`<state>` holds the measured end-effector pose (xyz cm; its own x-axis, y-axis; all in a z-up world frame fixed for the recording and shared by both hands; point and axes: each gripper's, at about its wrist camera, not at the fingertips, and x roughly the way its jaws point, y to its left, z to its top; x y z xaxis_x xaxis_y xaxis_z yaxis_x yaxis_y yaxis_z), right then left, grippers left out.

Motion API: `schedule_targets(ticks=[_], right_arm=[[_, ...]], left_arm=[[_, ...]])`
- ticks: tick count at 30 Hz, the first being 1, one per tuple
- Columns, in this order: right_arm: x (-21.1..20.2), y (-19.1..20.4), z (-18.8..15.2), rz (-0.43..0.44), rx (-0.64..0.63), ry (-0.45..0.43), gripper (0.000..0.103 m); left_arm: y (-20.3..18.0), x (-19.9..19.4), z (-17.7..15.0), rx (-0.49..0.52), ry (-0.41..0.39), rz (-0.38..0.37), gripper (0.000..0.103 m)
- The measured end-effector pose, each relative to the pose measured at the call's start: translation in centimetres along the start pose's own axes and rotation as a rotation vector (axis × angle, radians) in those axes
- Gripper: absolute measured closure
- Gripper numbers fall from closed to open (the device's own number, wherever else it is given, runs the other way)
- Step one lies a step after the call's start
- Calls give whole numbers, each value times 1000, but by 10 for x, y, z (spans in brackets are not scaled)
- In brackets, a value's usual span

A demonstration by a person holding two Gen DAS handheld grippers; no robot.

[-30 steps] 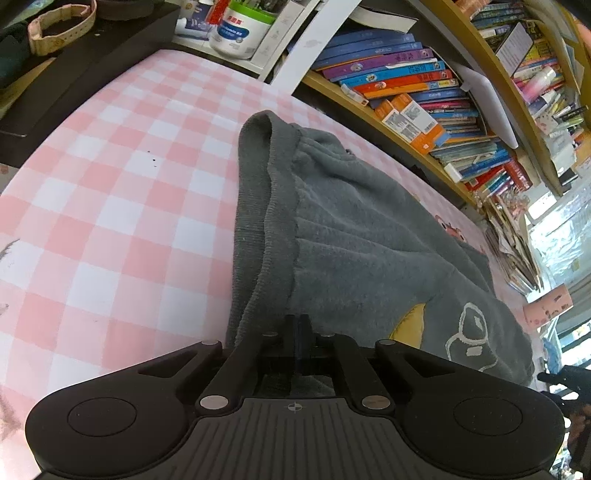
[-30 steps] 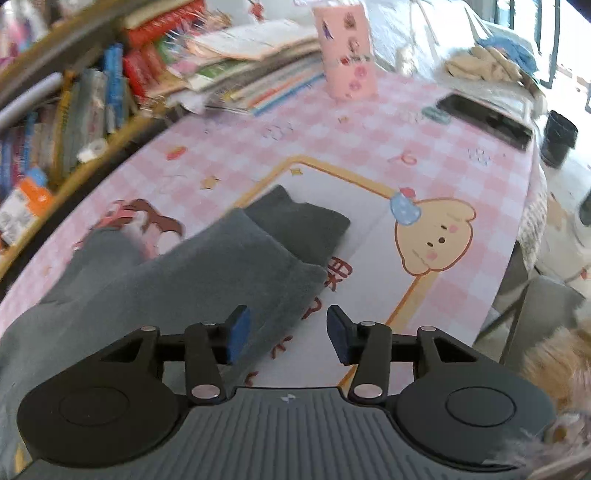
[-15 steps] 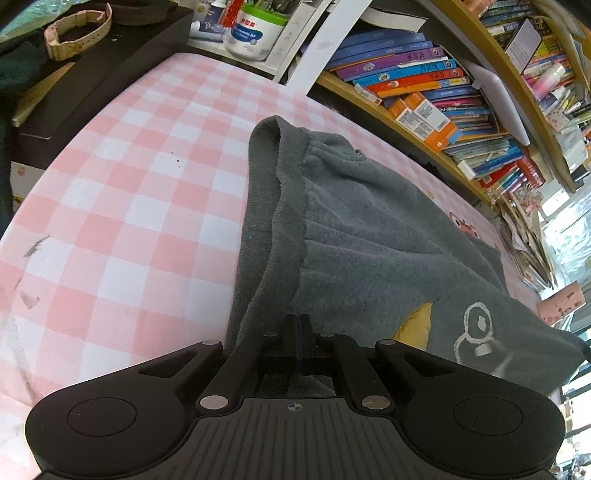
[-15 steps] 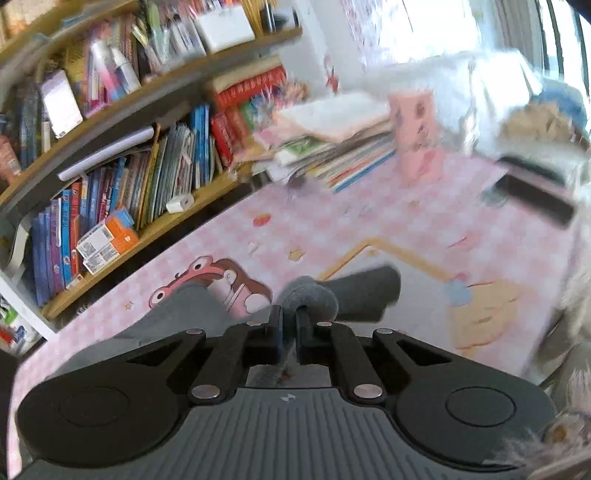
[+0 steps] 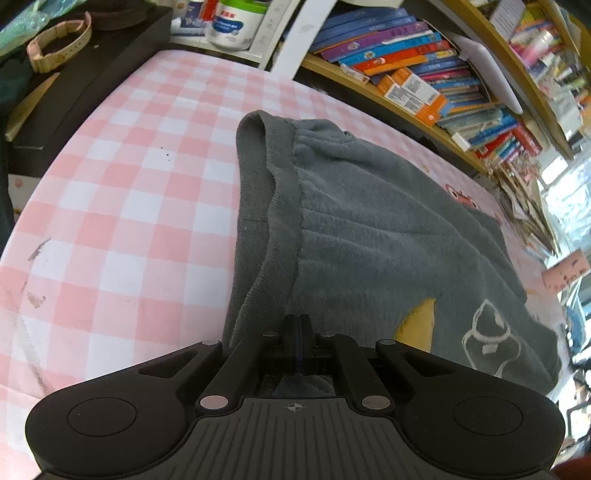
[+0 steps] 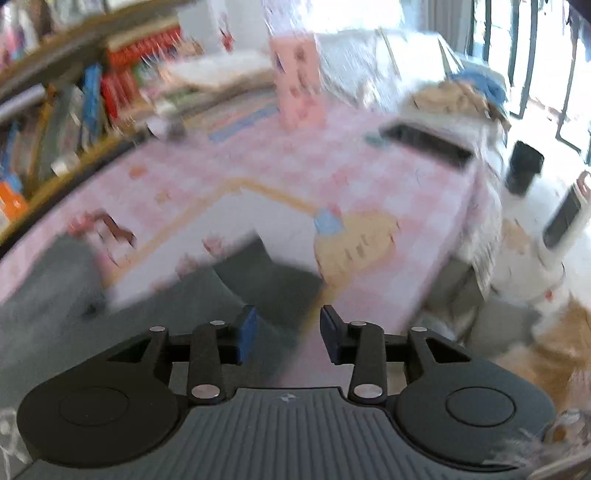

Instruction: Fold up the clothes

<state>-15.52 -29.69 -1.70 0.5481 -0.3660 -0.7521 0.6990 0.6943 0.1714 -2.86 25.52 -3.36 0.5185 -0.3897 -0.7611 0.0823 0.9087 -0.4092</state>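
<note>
Grey fleece trousers (image 5: 369,236) with a ribbed waistband and a yellow and white print lie on the pink checked tablecloth (image 5: 110,206). My left gripper (image 5: 299,343) is shut on the near edge of the trousers by the waistband. In the blurred right wrist view my right gripper (image 6: 288,332) is open and empty, just above the cuff end of a trouser leg (image 6: 266,280), which lies on the cloth.
A bookshelf (image 5: 424,85) full of books runs along the table's far side. A white tub (image 5: 232,26) and a black box (image 5: 74,74) stand at the far left. A pink card (image 6: 295,88), a black tray (image 6: 428,144) and the table's right edge (image 6: 458,236) show in the right wrist view.
My right gripper was shut on the trouser leg half a second ago; it has let go, opened and swung, blurring the view. My left gripper keeps its hold and has shifted slightly.
</note>
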Motion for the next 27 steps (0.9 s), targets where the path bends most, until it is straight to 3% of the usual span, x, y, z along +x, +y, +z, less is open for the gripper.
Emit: schedule_targets(ticks=[8, 13, 17, 20, 22, 24, 27], right_arm=[[49, 61, 31, 244, 80, 140, 58], [80, 99, 50, 396, 130, 228, 58], [100, 123, 54, 396, 71, 278, 58], [107, 135, 52, 388, 4, 299, 59], [110, 143, 51, 371, -54, 304, 69], [107, 151, 52, 333, -129, 277, 95], [88, 160, 56, 381, -165, 201, 99]], left_arm=[[-6, -4, 0, -2, -18, 28, 99], [-21, -23, 1, 26, -140, -28, 99], [-37, -13, 6, 73, -131, 7, 99], [-37, -1, 6, 50, -102, 36, 99], [-33, 4, 3, 25, -83, 46, 99], [-28, 8, 0, 0, -65, 54, 99], [-21, 8, -4, -38, -66, 46, 99]])
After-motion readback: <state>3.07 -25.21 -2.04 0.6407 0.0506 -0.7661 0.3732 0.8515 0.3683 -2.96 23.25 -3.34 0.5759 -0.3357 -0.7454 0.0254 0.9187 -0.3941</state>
